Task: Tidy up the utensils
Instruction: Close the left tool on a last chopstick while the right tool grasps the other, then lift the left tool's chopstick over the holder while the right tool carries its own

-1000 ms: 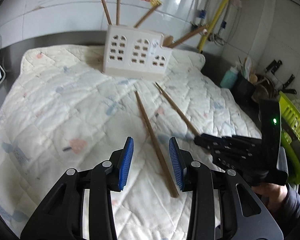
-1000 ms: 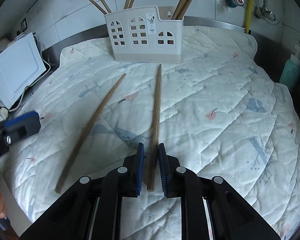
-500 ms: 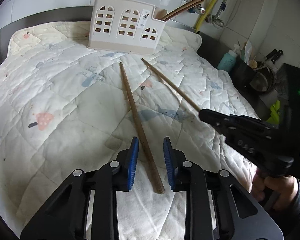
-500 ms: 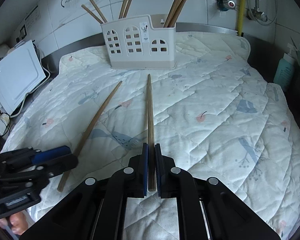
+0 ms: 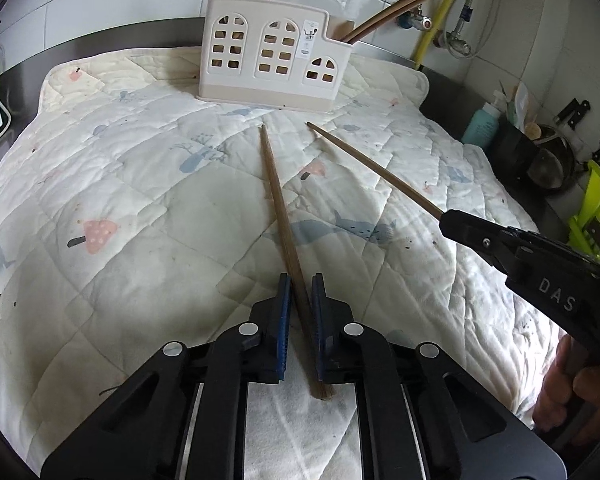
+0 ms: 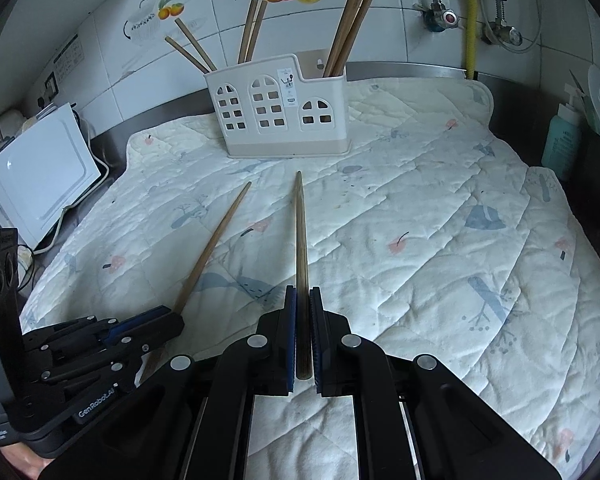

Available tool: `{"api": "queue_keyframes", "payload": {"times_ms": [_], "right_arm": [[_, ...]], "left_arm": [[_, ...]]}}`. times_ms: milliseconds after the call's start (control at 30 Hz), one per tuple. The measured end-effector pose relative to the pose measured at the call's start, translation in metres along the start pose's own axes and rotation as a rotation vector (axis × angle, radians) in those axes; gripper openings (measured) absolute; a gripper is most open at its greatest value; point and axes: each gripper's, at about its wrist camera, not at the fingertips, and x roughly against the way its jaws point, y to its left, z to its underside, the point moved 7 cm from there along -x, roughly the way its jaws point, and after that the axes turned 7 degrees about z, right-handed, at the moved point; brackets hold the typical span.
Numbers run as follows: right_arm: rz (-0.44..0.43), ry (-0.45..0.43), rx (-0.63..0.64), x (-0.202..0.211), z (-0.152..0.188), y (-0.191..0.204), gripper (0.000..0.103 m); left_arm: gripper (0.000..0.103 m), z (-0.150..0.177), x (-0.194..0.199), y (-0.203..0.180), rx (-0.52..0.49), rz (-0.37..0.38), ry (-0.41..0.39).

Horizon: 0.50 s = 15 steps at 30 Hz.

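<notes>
Chopstick [image 5: 284, 220] between left tool [image 5: 300, 312] pads

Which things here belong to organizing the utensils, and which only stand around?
Belong to the job:
- left gripper, shut on one chopstick
- right gripper, shut on the other chopstick
- white utensil holder

Only standing around:
- quilted mat
- teal bottle
- white board
</notes>
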Motion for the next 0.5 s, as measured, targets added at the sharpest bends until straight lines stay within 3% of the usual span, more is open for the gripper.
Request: {"api": "queue_keyframes", "payload": {"times_ms": [500], "right_arm": [[-0.031,-0.114,-0.017,0.045,-0.038,-0.003,0.006]], "left_arm": [[0.005,-0.035,0.036,0.001,-0.025,0.007,-0.121]]}}
